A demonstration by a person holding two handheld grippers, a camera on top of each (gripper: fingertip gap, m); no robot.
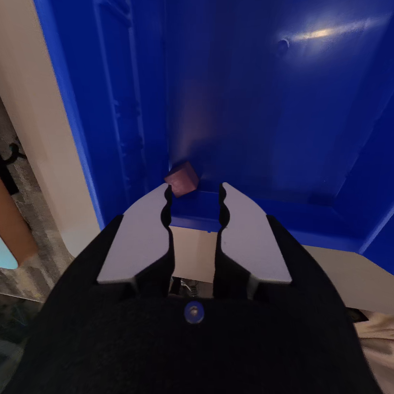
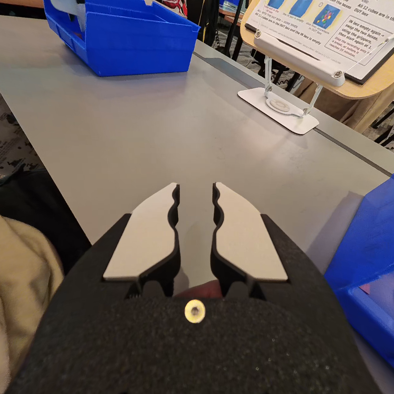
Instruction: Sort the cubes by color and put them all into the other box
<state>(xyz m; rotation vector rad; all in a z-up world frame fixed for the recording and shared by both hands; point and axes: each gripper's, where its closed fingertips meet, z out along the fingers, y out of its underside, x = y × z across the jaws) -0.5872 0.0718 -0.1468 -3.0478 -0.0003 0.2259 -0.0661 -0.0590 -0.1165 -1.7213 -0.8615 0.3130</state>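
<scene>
Purple wooden cube sits in the blue plastic bin's corner, just ahead-left of the released, empty left hand-held gripper. Right hand-held gripper, also parted and empty, hovers over the grey counter, well apart.

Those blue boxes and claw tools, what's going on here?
A person is working with two claw tools. The left hand-held gripper is open, reaching into a blue box toward a reddish-purple cube lying in its corner. The right hand-held gripper hangs open and empty over the grey table.
</scene>
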